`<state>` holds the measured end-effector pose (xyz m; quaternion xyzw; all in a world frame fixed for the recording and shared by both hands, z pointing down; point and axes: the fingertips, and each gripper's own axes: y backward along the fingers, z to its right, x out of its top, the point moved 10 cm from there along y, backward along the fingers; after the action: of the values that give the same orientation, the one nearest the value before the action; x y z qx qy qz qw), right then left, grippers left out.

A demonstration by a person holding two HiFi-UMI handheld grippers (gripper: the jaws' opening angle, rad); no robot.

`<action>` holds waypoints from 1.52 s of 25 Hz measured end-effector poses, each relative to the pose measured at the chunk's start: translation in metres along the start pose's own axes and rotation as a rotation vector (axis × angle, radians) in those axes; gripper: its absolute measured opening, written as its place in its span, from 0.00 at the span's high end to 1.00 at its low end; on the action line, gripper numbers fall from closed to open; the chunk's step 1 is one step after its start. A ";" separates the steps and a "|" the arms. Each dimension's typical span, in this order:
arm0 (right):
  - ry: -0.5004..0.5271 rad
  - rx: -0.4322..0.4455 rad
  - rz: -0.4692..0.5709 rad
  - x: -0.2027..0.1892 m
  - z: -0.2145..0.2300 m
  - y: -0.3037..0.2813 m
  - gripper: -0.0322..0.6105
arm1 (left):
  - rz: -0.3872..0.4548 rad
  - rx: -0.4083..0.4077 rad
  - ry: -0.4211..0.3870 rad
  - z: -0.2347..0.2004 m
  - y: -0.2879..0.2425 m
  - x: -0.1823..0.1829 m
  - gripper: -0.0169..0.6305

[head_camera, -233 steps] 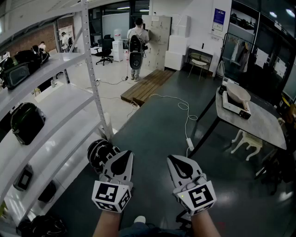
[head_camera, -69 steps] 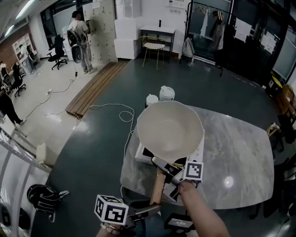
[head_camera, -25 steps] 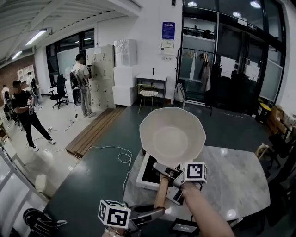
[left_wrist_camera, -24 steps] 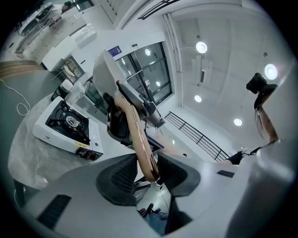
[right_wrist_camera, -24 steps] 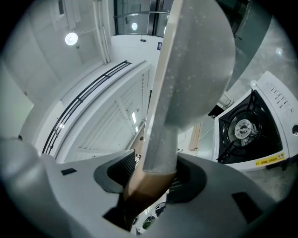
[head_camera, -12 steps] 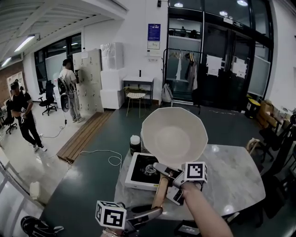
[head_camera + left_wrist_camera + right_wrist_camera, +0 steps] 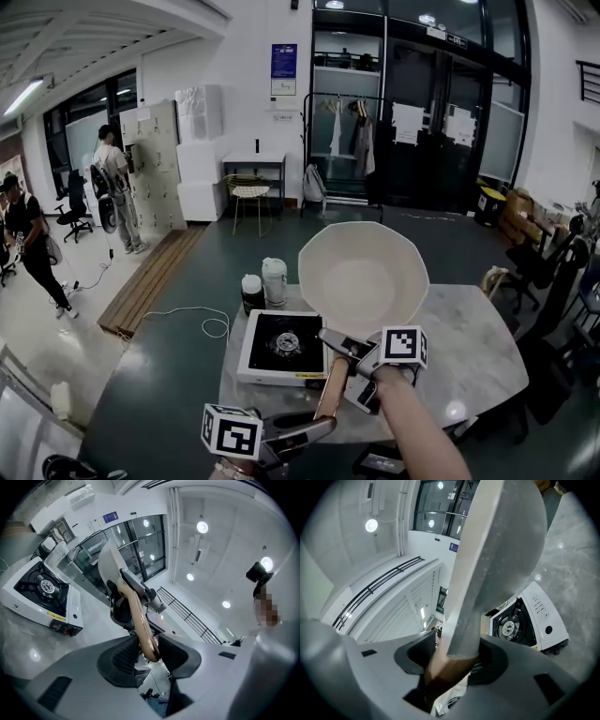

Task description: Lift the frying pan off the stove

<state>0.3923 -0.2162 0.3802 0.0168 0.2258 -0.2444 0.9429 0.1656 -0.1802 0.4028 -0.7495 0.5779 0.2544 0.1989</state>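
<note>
Pan point(image 7: 364, 278) hangs clear of the stove point(image 7: 281, 349); left tool point(image 7: 314, 427) and right tool point(image 7: 336, 342) both clamp its handle point(image 7: 330, 384), sharing weight.

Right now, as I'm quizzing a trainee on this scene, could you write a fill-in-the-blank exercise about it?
1. Both grippers hold the frying pan by its wooden ____.
2. The pan hangs in the air, clear of the white ____ on the marble table.
3. The left gripper clamps the handle's free end; the right gripper clamps it nearer the ____.
Missing words: handle; stove; pan.
</note>
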 end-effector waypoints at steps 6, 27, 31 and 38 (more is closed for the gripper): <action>0.032 -0.041 0.045 0.011 -0.002 0.019 0.63 | -0.039 -0.054 -0.017 -0.001 -0.018 0.005 0.75; 0.066 -0.060 0.107 0.032 -0.011 0.050 0.63 | -0.103 -0.114 -0.060 0.006 -0.046 0.017 0.75; 0.095 -0.066 0.108 0.033 -0.011 0.050 0.63 | -0.116 -0.115 -0.071 0.005 -0.047 0.017 0.75; 0.089 -0.064 0.113 0.031 -0.013 0.050 0.63 | -0.122 -0.117 -0.086 0.004 -0.043 0.018 0.75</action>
<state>0.4344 -0.1841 0.3510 0.0103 0.2741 -0.1824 0.9442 0.2100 -0.1808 0.3884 -0.7821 0.5062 0.3070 0.1945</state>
